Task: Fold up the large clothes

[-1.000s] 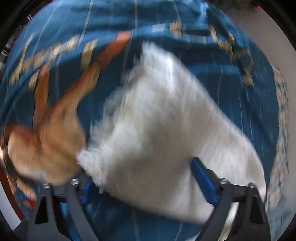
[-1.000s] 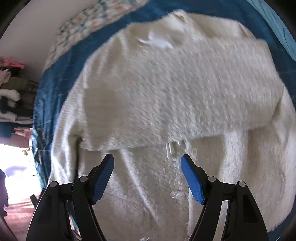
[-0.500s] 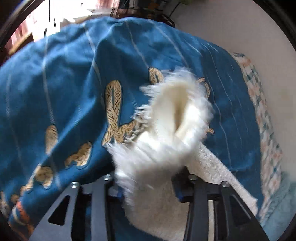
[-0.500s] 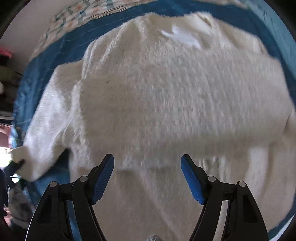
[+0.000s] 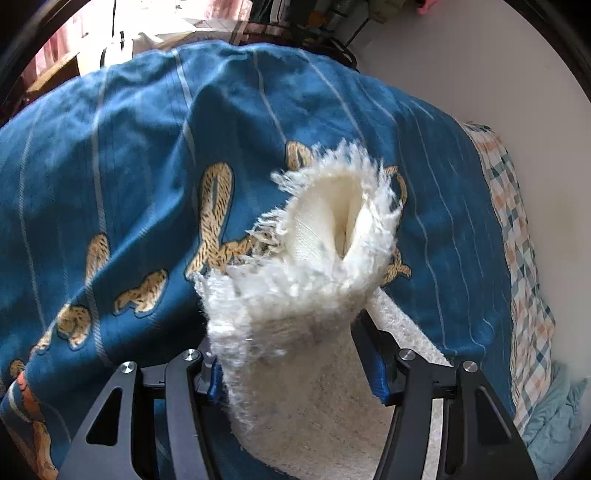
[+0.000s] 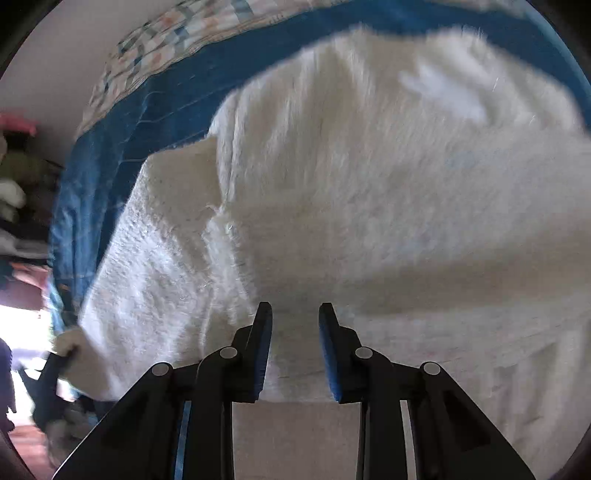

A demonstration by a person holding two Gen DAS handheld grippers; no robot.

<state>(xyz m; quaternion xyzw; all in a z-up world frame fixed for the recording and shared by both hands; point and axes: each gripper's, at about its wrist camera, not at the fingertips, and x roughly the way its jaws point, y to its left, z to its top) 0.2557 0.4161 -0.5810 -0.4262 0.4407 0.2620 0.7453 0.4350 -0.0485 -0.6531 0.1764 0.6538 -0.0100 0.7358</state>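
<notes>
A fluffy white sweater (image 6: 369,177) lies spread on a blue bedspread (image 5: 129,155). My left gripper (image 5: 291,354) is shut on the sweater's sleeve cuff (image 5: 325,236), which stands up between the fingers with its opening toward the camera. In the right wrist view that cuff and the left gripper show at the far left (image 6: 66,347). My right gripper (image 6: 295,332) has its blue pads close together around a fold of the sweater's body; the pads press into the fabric.
The bedspread has tan animal prints (image 5: 214,206). A checked quilt edge (image 5: 517,236) runs along a white wall (image 5: 480,74). Stacked clothes (image 6: 14,192) sit beyond the bed's left edge. Furniture and a bright window (image 5: 147,22) lie past the far end.
My left gripper closed on the sleeve cuff and lifted it upright. My right gripper went from wide open to nearly closed on the sweater's body.
</notes>
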